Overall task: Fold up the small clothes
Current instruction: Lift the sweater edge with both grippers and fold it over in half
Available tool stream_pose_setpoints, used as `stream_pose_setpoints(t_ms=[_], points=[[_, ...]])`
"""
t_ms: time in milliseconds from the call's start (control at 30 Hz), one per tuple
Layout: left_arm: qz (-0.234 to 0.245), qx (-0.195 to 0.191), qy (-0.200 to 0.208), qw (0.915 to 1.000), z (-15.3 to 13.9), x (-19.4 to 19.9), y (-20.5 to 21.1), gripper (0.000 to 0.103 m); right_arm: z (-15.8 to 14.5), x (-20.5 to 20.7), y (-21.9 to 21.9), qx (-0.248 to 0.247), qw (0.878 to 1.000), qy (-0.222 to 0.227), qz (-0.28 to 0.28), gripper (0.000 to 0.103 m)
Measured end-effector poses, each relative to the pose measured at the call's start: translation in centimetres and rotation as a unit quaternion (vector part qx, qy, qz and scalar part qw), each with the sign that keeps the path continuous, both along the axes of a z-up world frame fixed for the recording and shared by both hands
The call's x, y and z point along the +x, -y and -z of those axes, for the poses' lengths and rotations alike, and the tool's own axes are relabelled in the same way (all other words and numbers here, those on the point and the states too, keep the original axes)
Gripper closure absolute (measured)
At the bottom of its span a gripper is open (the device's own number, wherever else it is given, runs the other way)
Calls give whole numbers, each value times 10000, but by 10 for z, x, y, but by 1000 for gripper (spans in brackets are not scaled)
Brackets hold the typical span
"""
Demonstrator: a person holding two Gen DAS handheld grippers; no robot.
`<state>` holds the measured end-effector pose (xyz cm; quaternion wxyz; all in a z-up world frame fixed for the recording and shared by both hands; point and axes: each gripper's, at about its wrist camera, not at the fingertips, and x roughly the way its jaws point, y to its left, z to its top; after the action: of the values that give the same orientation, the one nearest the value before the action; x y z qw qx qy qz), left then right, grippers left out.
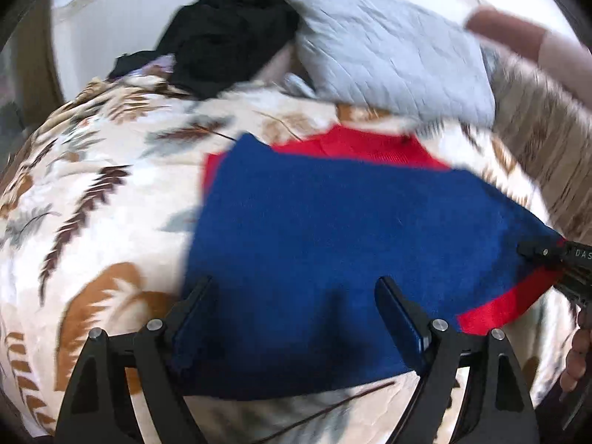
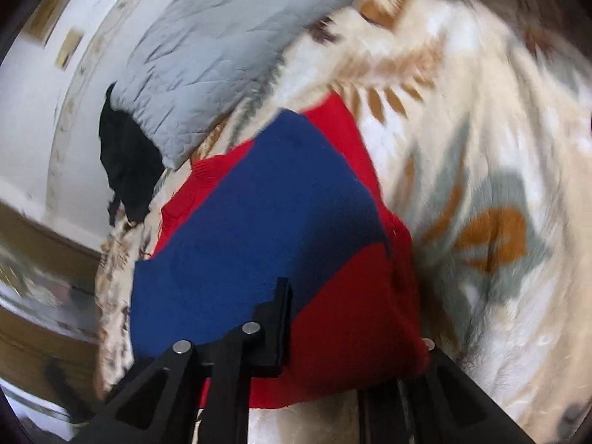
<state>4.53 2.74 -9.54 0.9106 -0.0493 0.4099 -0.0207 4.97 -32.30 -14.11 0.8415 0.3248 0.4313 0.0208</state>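
- Left gripper point(image 1: 296, 318): jaws spread wide, released, nothing between them. Both fingers hover over the near part of the garment point(image 1: 333, 229); whether they touch the cloth is unclear.
- Right gripper point(image 2: 355, 333): clenched on the garment's red edge. In its own view only one finger point(image 2: 277, 329) shows in full; the other is buried under bunched red fabric, just a pivot pin peeking out.
- Same gripper enters the left wrist view at the right edge point(image 1: 555, 259), cut off by the frame, pinching the garment corner where blue meets red.
- Garment: blue and red knit, lying on the leaf-print blanket point(image 1: 92, 192), blue panel up, red showing along the far edge and the right corner. Its type is hard to tell; no sleeves or neckline are clear.
- Right corner is lifted by the grip; the rest lies flat on the blanket.
- Behind the garment: grey pillow point(image 1: 392, 55) with a black cloth heap point(image 1: 229, 33) just beside it, touching.
- Person's bare fingers point(image 1: 575, 355) barely visible at the right rim, mostly cropped.
- Right wrist view is heavily motion-blurred; the room edge at its left is unreadable.
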Motion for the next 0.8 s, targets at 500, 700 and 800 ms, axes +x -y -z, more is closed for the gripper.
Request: stream_pose_setpoints(t_ms=[500,700,800], points=[[-2163,-1762,-56,9603,11,-28,-189,17,-18,2,-304,-2506,8962,907,-3546,92],[-1582,-2085,0,9651,6,-18,-171,17,-38,0,-287,-2140,9101,1156,-3356,92],[-1189,-2666,-116,9564,5,-9,-165,17,-41,-5,-282,-1933,9147,1239,-3327,92]])
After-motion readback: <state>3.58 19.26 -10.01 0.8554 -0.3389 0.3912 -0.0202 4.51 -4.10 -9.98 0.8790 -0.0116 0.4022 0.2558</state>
